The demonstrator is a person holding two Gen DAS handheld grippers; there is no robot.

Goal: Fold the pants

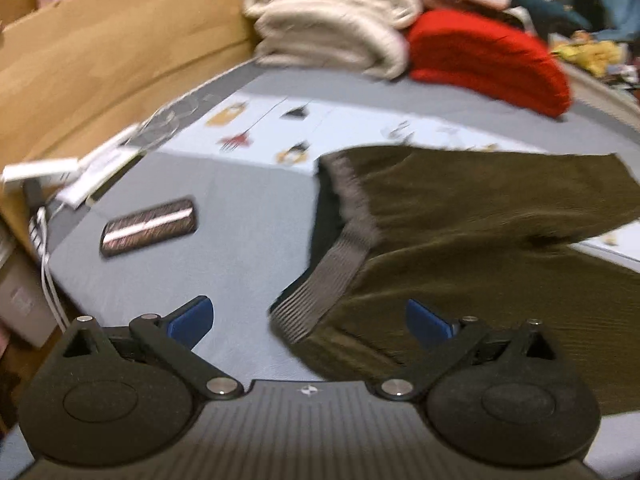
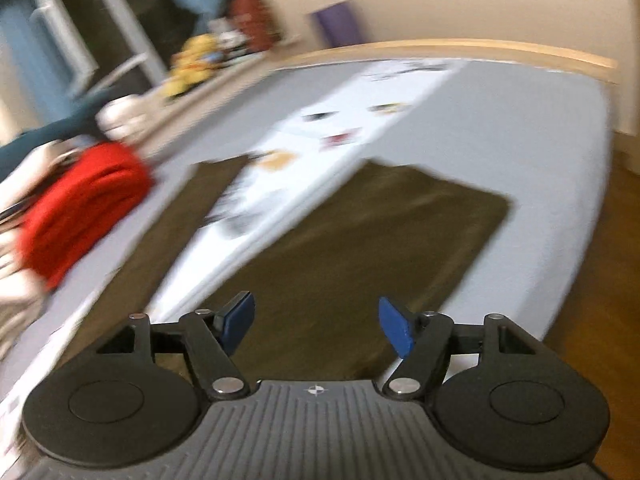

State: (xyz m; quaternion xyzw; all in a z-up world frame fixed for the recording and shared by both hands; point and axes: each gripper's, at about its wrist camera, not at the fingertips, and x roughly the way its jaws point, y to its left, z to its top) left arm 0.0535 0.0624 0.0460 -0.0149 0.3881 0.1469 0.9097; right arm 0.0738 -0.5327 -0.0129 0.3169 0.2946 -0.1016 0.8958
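Observation:
Olive-green pants (image 1: 480,216) lie spread on the grey bed sheet (image 1: 240,224), their ribbed grey waistband (image 1: 332,264) partly turned over toward me. My left gripper (image 1: 308,322) is open and empty, hovering just above the waistband's near end. In the right wrist view the two pant legs (image 2: 360,256) run away from me, split apart in a V over the white printed strip (image 2: 320,160). My right gripper (image 2: 316,326) is open and empty above the nearer, wider leg. Both views are motion-blurred.
A stack of folded cream and red clothes (image 1: 400,40) sits at the bed's far side; the red pile also shows in the right wrist view (image 2: 84,208). A dark striped case (image 1: 148,228) lies left of the pants. A wooden bed frame (image 1: 100,60) and wood floor (image 2: 600,320) border the bed.

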